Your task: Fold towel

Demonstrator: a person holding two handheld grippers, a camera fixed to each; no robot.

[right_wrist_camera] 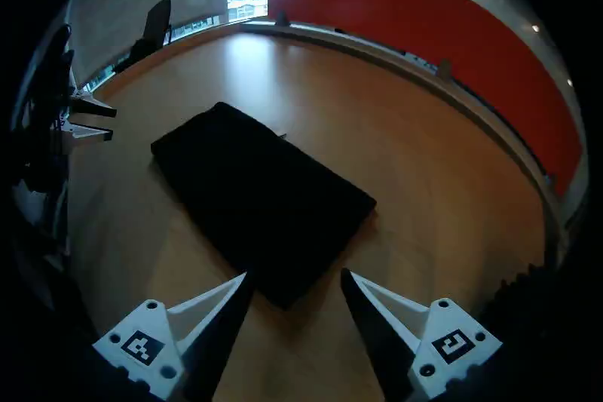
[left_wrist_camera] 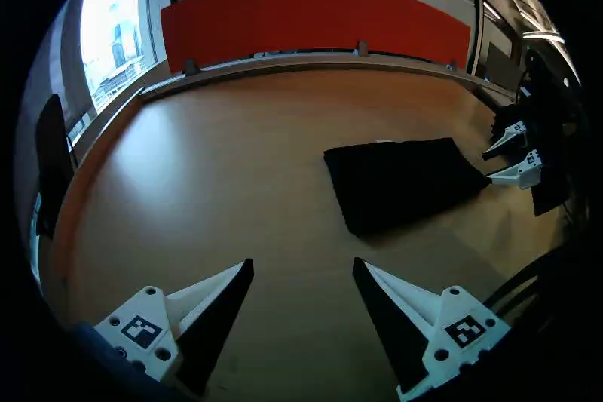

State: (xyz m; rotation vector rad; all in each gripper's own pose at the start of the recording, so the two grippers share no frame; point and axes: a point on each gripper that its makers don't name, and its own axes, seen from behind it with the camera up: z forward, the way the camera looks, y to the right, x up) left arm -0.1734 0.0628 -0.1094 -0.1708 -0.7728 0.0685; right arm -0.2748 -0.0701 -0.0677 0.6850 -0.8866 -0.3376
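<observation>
Nearest to us in the left gripper view, the left gripper (left_wrist_camera: 301,262) holds its two fingers wide apart over the wooden bench (left_wrist_camera: 226,176), clamped on nothing. Nearest in the right gripper view, the right gripper (right_wrist_camera: 294,274) likewise has its two fingers apart, and the near corner of the towel (right_wrist_camera: 260,202) lies just ahead of the gap between their tips.

We count two grippers, four fingers in all, and one towel. That towel is black, flat and rectangular, with straight edges and squared corners, and it lies on the bench. A small pale tab shows at its far edge.

From the left gripper it sits farther off and to the right, well apart from those fingers. The right gripper's white fingers are just beside its right corner, and we cannot tell whether they touch it.

Beyond the towel, one long red partition (left_wrist_camera: 316,21) runs along the bench's far edge, and one bright window (left_wrist_camera: 113,32) stands at the far left.
</observation>
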